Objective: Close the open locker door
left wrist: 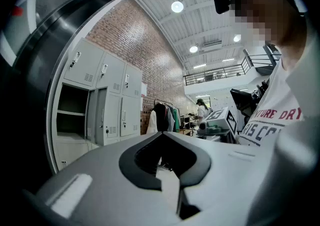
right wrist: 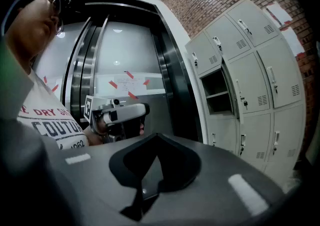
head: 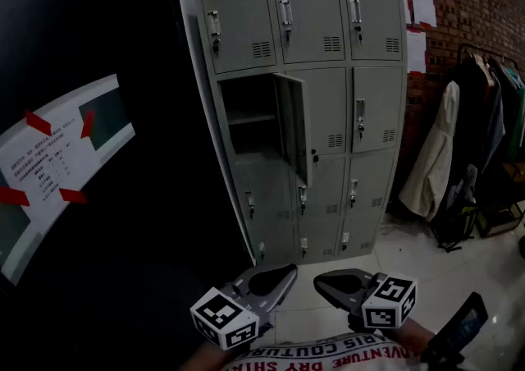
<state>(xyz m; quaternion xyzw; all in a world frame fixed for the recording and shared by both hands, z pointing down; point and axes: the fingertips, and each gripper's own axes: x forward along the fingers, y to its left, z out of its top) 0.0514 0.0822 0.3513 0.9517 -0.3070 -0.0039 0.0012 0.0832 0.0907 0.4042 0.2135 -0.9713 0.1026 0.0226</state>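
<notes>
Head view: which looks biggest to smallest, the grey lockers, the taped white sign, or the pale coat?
1. grey metal locker cabinet
2. white paper sign with red tape
3. pale hanging coat
The sign is nearer the camera, so second versus third is unsure.

The locker bank [head: 328,16] stands ahead, its open door [head: 295,127] in the second row's left column. A clothes rack [head: 484,115] stands to its right, a taped notice [head: 57,160] to its left.

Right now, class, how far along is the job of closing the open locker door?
Done: nothing yet; the locker door stands swung out from its compartment, second row from the top, left column. In hand: nothing; the left gripper and right gripper are shut and empty, held low, well short of the lockers. Left: reach the door and push it shut.
</notes>
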